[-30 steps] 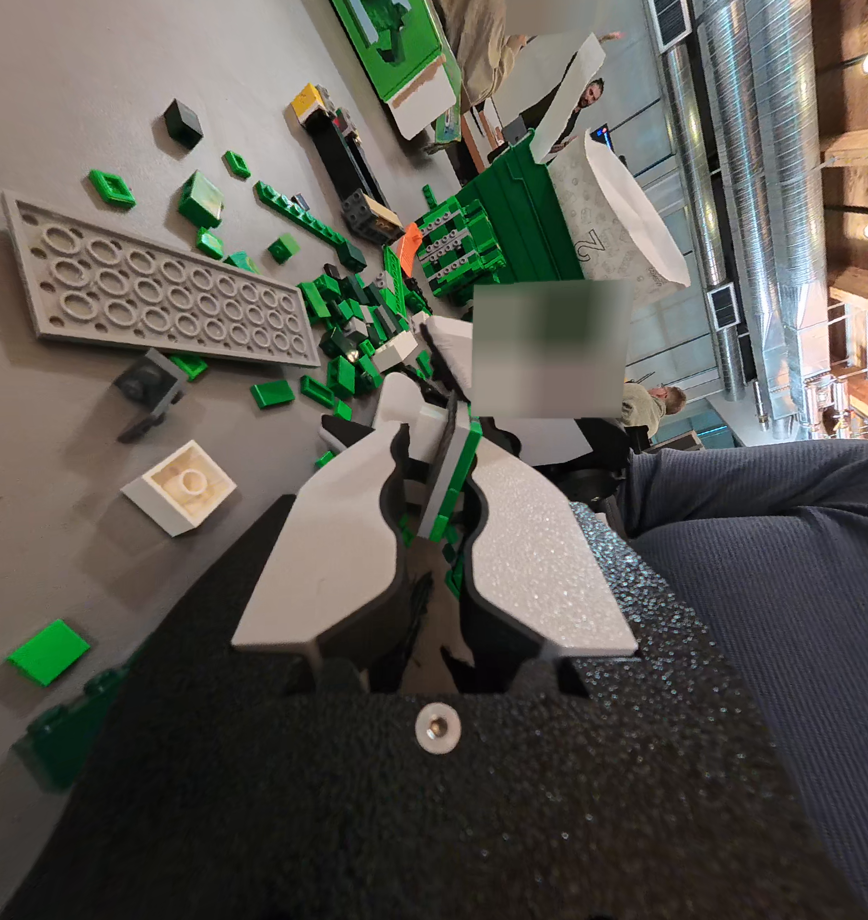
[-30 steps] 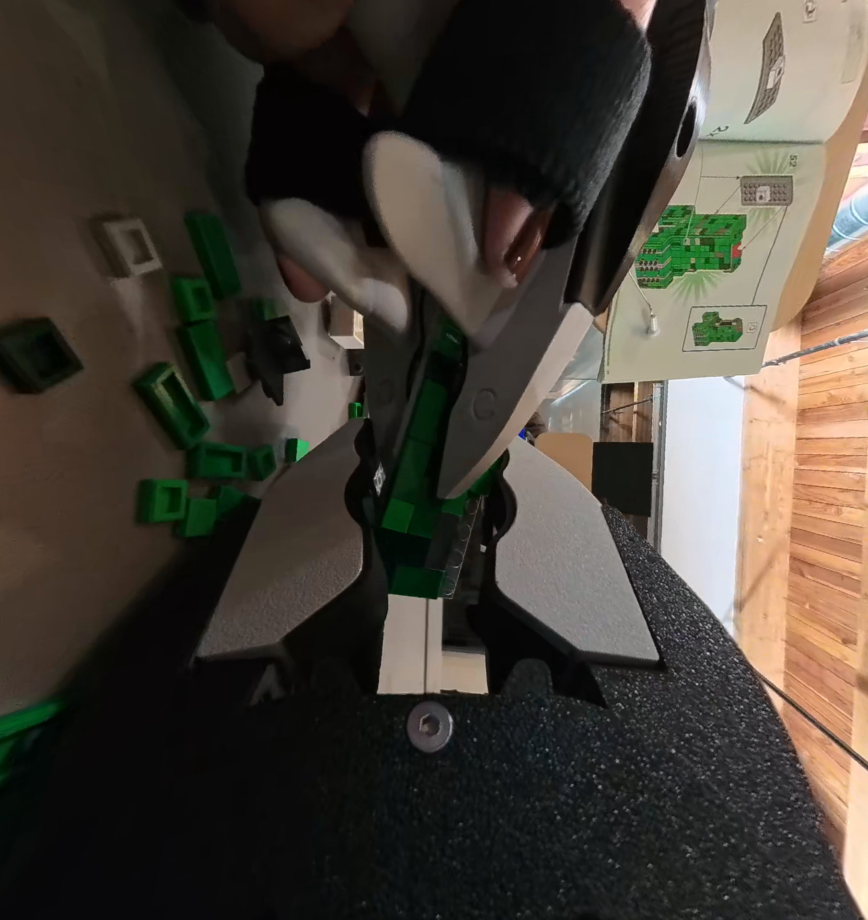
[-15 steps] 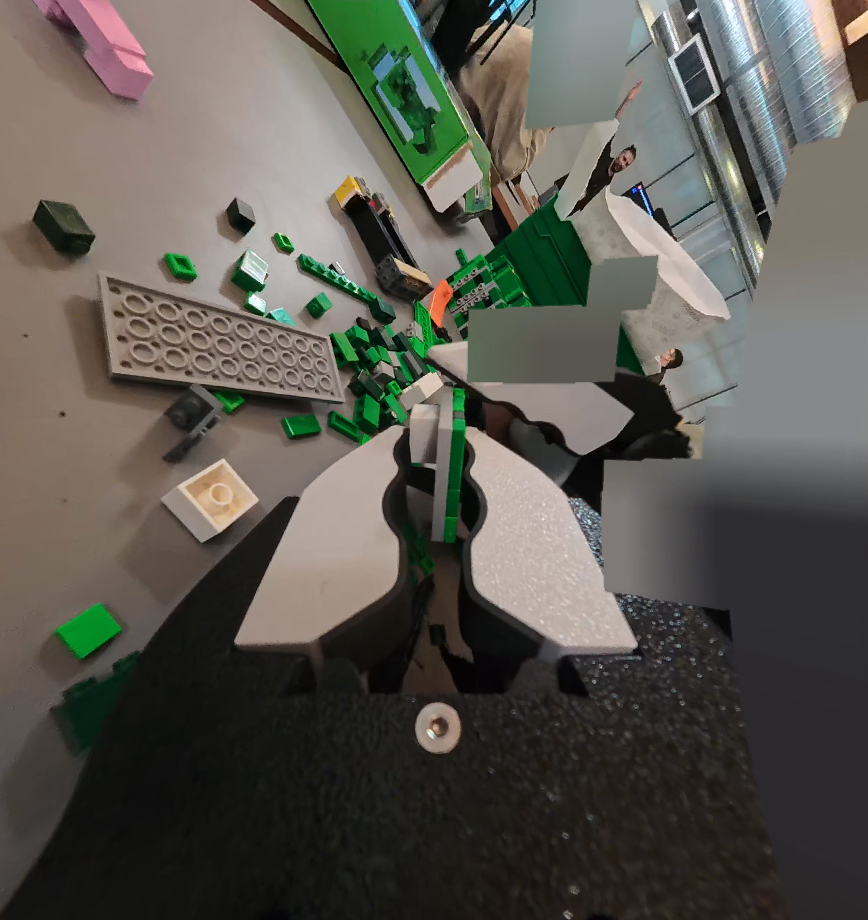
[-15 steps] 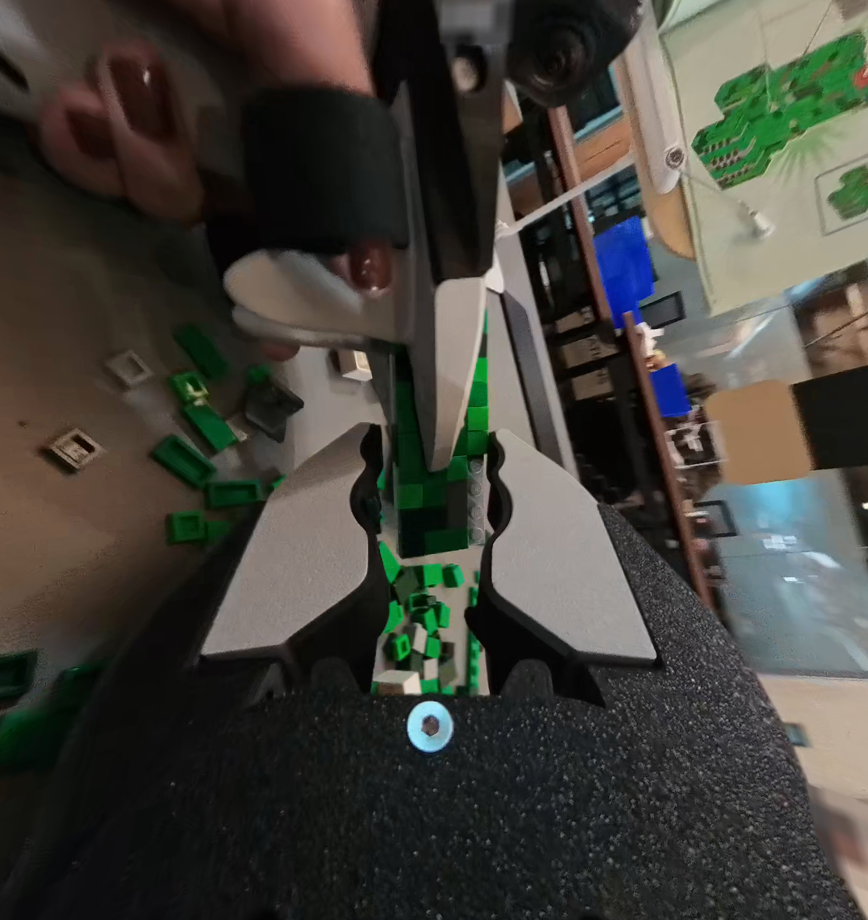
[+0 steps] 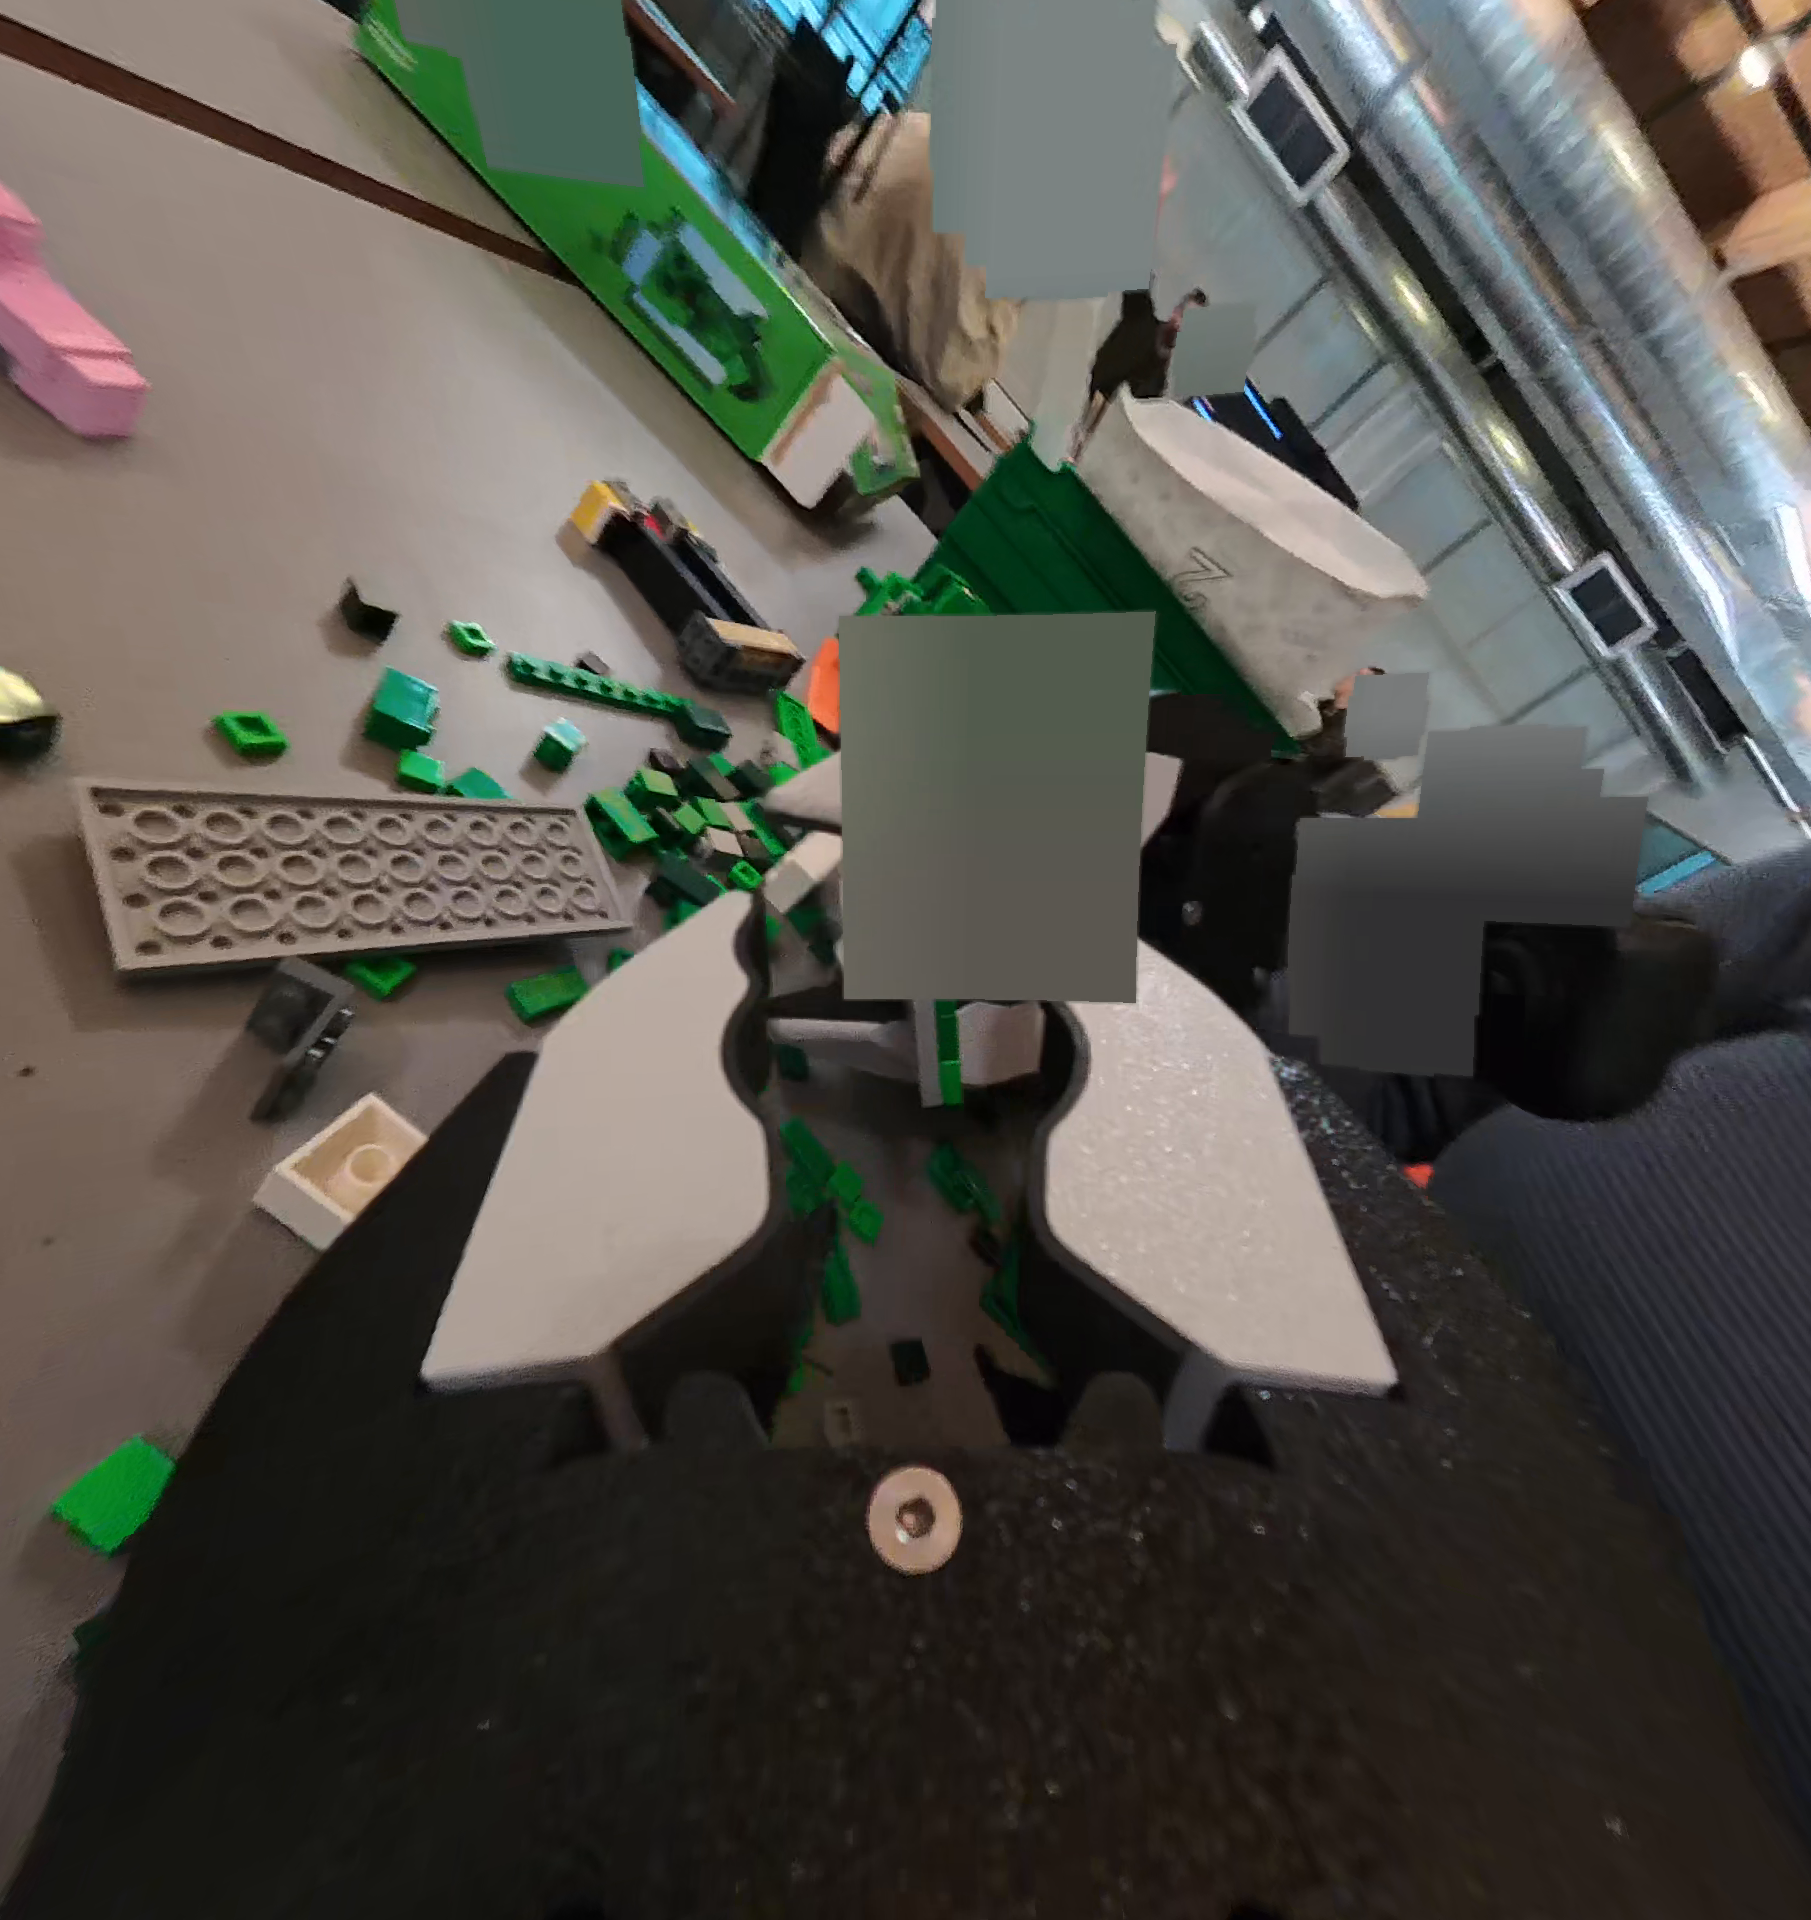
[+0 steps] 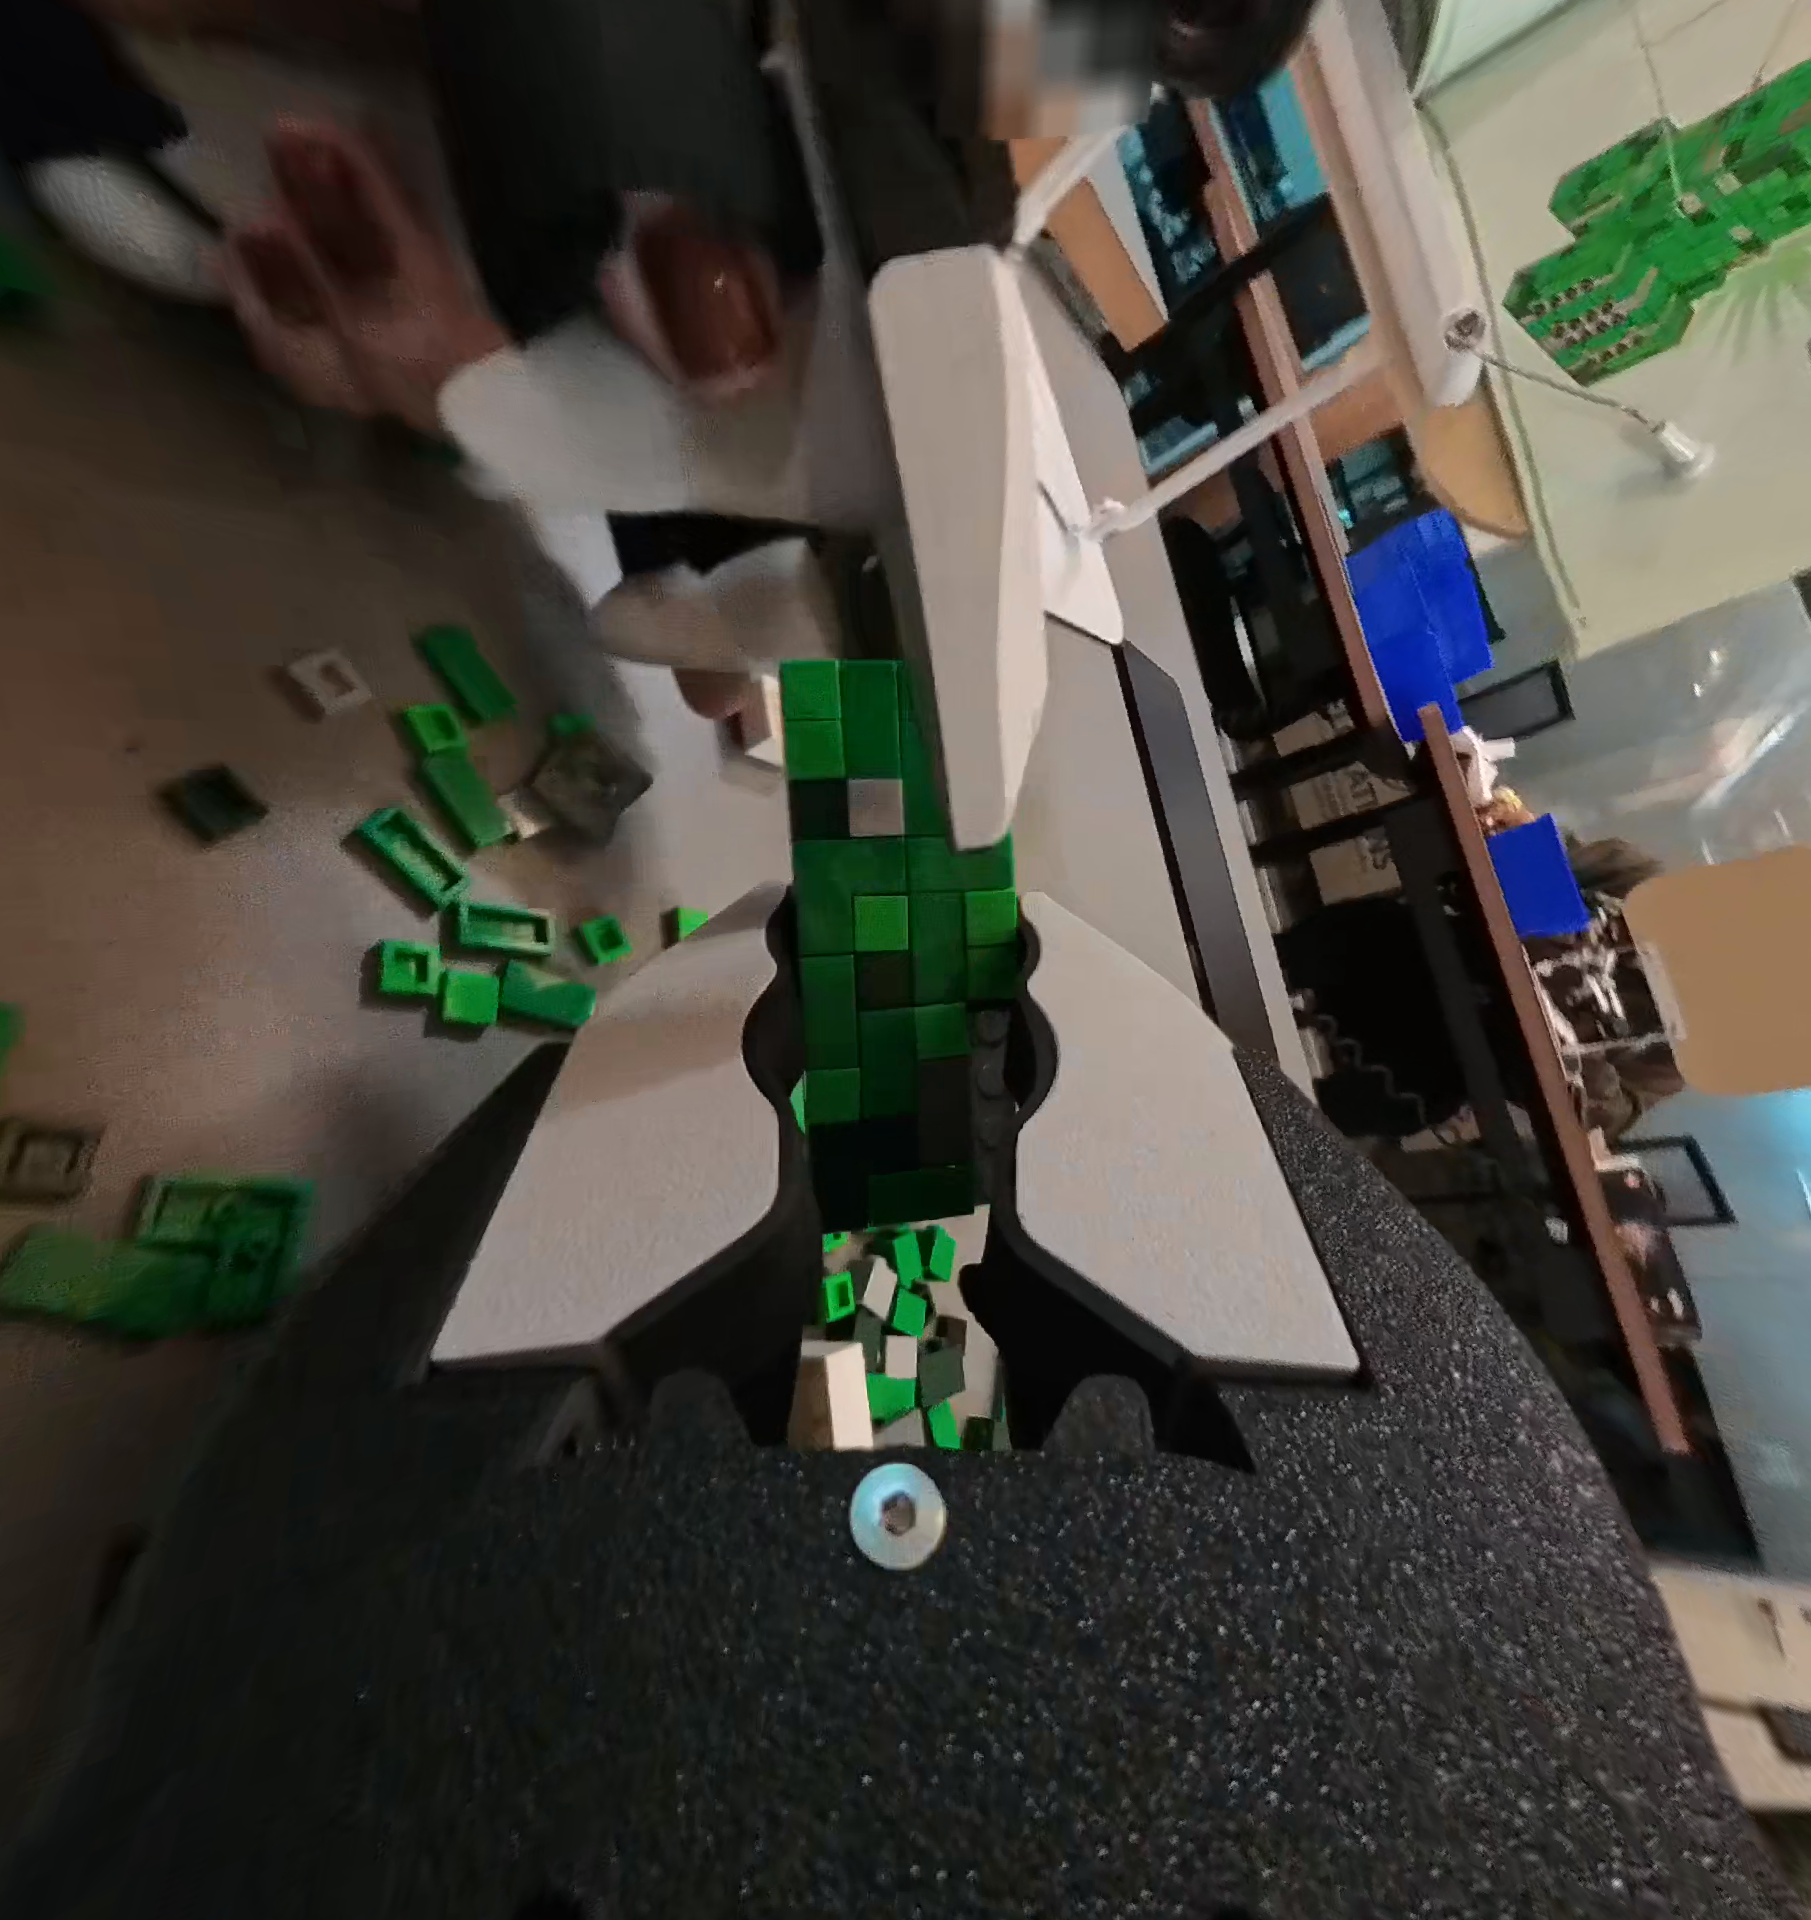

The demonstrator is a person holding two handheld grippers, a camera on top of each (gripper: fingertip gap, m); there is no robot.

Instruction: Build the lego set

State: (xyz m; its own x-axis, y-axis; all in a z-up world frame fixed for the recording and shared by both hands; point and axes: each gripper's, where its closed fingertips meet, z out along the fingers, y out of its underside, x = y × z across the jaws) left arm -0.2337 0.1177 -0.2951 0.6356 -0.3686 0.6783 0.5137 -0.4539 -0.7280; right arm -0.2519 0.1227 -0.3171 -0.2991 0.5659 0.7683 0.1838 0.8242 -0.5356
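Fingers [image 5: 631, 1122] of the left gripper [image 5: 922, 1039] are spread wide w/ nothing between the pads. Half a sec ago they were pressed onto the green tiled panel [image 5: 940, 1060], so the left has just let go. The panel is off the table now, carried only by the right gripper [image 6: 906, 914], whose fingers pinch its two long edges, tiled face toward that cam. In the right wrist view one left finger lies close along the panel's upper right edge; can't tell if it's touching. My read: handover done, sub-assembly secure on the right, and the left is free to fetch the next piece. L to R in the left wrist view: pink build [image 5: 39, 322] at the far edge, grey plate [image 5: 340, 873] lying studs-down, white brick [image 5: 345, 1169] upside down just beside the left finger, and the loose green pieces [image 5: 693, 821] heaped between plate and gripper, more of them under the open jaws. Containers sit further right: the green set box [image 5: 672, 260] lies flat at the back, inside not visible. The white paper bag [image 5: 1244, 540] stands open-mouthed against a green ribbed thing (bin or built section, unclear), and its contents are hidden from here. No pieces are seen in either one; the stock is all on the table [image 5: 257, 540].
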